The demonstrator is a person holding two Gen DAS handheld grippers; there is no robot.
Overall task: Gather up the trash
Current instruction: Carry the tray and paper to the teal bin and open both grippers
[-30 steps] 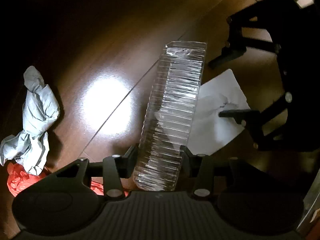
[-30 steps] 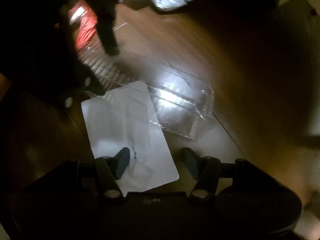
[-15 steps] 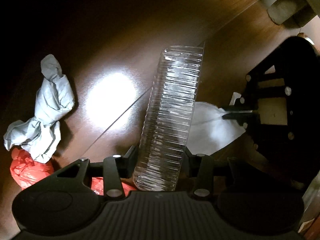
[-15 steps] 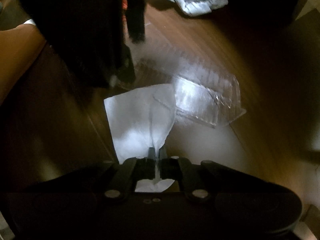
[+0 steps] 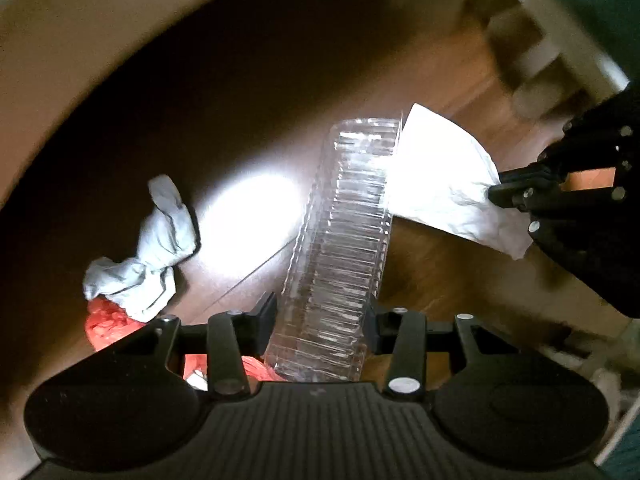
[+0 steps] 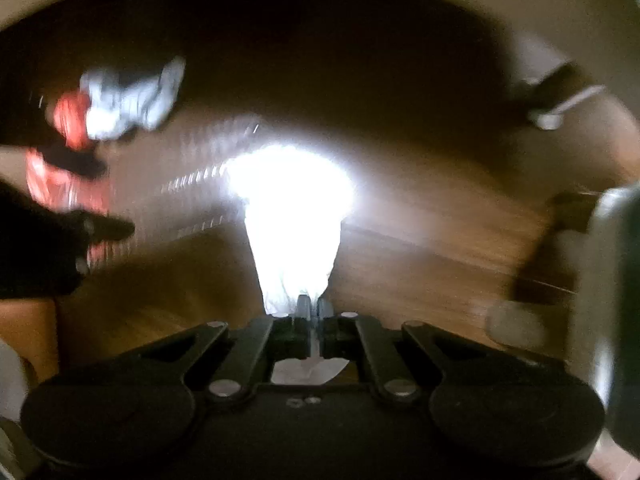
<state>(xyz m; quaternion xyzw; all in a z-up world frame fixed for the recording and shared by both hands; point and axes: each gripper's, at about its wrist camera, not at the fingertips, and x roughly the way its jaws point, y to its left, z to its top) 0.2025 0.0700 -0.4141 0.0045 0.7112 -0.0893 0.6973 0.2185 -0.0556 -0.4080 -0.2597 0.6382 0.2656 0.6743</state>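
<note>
Pinching the ribbed clear plastic tray [image 5: 340,248] by its near end, your left gripper [image 5: 320,316] has a pad pressed to each side, and the tray hangs forward from it. Your right gripper [image 6: 310,320] is clamped tight on a white paper sheet [image 6: 296,220], which dangles below its tips. Beside the tray on the dark wood floor [image 5: 240,100] lie a grey crumpled wad [image 5: 148,252] and red trash [image 5: 106,326].

Glossy wood floor [image 5: 440,280], ribbed clear plastic tray [image 5: 340,240] (shiny), creased white paper [image 5: 444,184].
</note>
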